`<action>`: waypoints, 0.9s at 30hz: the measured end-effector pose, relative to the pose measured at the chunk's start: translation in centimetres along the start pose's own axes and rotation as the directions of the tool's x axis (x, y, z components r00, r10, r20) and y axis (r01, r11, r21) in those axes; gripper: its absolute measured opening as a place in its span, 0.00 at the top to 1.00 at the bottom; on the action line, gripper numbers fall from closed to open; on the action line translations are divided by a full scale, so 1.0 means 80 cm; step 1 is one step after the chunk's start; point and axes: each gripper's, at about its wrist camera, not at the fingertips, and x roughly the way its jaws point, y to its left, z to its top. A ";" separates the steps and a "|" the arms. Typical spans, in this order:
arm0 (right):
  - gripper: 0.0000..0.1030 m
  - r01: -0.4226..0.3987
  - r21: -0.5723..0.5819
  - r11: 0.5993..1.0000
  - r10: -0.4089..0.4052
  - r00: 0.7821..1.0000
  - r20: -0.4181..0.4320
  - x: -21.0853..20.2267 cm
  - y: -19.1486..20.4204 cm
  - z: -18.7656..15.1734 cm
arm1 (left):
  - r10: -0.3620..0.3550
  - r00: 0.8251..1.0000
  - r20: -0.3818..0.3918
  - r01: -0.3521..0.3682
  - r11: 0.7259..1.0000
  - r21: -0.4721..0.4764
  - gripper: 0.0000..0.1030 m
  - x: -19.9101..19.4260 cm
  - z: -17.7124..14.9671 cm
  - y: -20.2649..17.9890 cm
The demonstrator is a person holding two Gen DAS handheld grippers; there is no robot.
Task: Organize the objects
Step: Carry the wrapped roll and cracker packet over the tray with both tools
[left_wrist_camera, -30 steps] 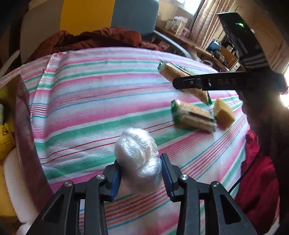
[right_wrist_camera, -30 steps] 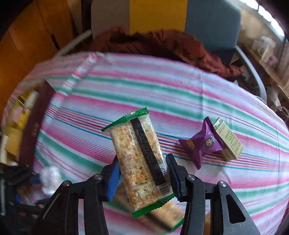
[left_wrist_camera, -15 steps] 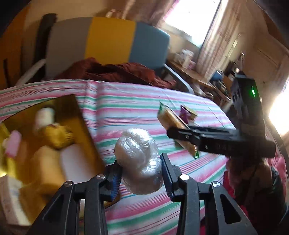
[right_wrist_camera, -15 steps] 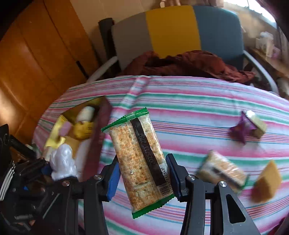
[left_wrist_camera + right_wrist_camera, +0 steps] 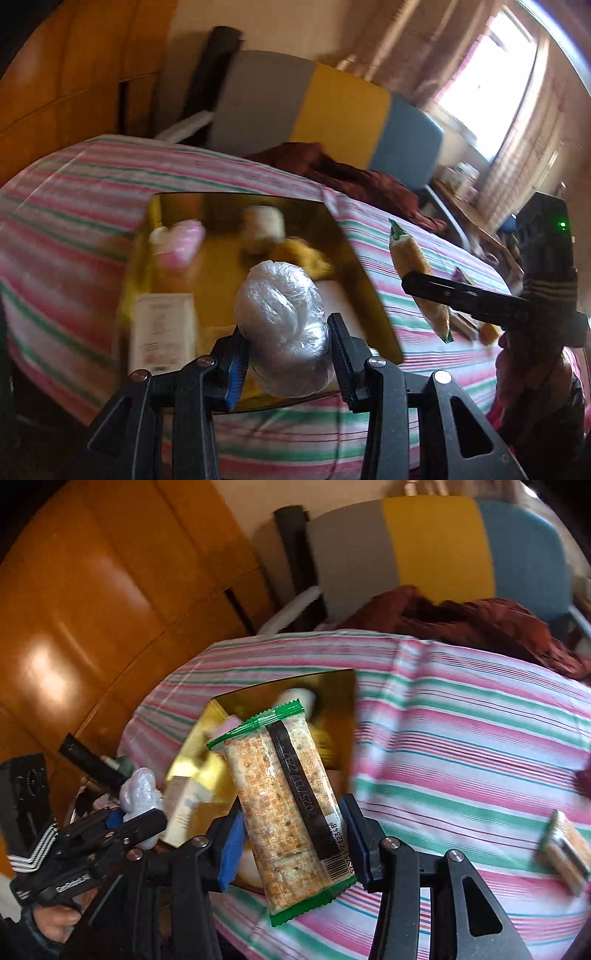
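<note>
My left gripper (image 5: 286,350) is shut on a clear plastic-wrapped ball (image 5: 284,328) and holds it in the air over the near end of a gold box (image 5: 365,280). The box lies open on the striped tablecloth (image 5: 74,229) with several snacks inside. My right gripper (image 5: 291,843) is shut on a green-edged cracker packet (image 5: 284,805), held upright over the box's near right side (image 5: 338,686). The left wrist view has that packet (image 5: 417,273) hanging to the right of the box, and the right wrist view has the left gripper (image 5: 133,812) with the ball at lower left.
A second cracker packet (image 5: 565,845) lies on the cloth at the right. Part of a purple wrapper (image 5: 583,779) peeks in at the right edge. Behind the table are a grey, yellow and blue chair (image 5: 332,107) draped with dark red cloth (image 5: 351,173) and a wooden cabinet (image 5: 92,609).
Both grippers swung left from the middle of the cloth to the gold box, each still gripping its item. The box now fills the centre of both views; the loose snacks slid off right.
</note>
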 end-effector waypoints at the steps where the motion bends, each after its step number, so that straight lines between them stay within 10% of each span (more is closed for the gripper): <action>1: 0.52 -0.010 -0.013 1.000 0.010 1.000 -0.010 0.008 0.012 0.001 | 0.008 1.000 0.001 -0.008 1.000 -0.007 0.61 -0.001 -0.002 0.005; 27: 0.52 -0.049 -0.049 0.998 0.044 0.994 -0.101 0.077 0.073 0.032 | 0.079 0.997 -0.010 -0.078 0.994 0.073 0.61 0.019 0.001 -0.006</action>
